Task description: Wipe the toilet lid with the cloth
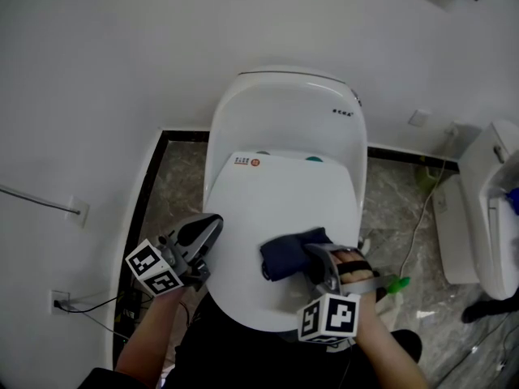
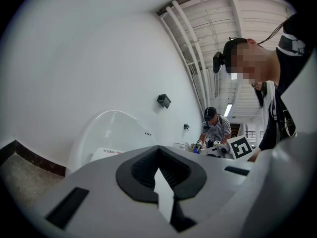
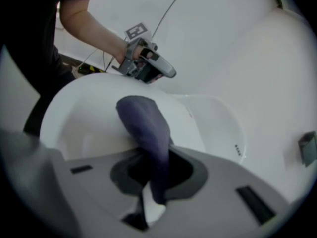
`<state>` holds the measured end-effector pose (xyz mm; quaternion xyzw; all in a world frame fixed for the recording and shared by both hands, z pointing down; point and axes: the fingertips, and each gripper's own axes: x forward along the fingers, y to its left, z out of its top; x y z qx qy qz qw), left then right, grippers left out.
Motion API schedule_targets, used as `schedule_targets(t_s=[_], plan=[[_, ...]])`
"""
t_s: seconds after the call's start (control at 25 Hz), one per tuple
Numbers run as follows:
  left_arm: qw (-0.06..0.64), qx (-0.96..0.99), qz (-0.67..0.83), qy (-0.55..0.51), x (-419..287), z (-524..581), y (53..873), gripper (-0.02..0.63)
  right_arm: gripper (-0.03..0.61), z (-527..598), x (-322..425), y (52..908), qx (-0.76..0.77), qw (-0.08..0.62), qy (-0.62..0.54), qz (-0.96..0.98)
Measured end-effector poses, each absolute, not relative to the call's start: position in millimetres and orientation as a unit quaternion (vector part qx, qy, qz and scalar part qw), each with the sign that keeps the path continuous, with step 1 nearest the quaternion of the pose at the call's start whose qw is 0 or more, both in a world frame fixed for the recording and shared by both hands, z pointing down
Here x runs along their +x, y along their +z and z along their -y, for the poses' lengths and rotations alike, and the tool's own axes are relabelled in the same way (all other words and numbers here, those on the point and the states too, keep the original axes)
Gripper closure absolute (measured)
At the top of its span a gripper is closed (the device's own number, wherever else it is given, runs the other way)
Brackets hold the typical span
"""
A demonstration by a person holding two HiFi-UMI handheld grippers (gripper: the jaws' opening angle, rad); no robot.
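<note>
Risk: right gripper (image 1: 312,258) clamps only a fold of the dark blue fabric cloth (image 1: 288,254); drag on the glossy white toilet lid (image 1: 276,193) may free it; left gripper (image 1: 201,232) closed, empty.

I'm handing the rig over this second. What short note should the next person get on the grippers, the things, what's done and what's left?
Right gripper: jaws shut on the cloth, which lies on the near right part of the closed lid.
Left gripper: jaws together, empty, at the lid's near left edge.
Done: cloth gripped and down on the lid. How much has been wiped cannot be told.
Left: wipe the lid, probably toward its far side and left.
</note>
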<state>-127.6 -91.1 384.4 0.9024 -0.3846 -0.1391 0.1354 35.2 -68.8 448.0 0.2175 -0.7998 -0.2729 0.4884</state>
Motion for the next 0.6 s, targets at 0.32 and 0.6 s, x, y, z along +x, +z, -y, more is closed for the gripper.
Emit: schedule_targets(t_s=[0.32, 0.6], plan=[[0.136, 0.903, 0.382, -0.138, -127, 91, 384, 0.601, 0.512, 42, 40, 451, 0.216, 0.496, -0.281, 0.793], [0.135, 0.903, 0.382, -0.140, -126, 92, 383, 0.601, 0.512, 18, 44, 454, 0.213, 0.494, -0.266, 0.800]])
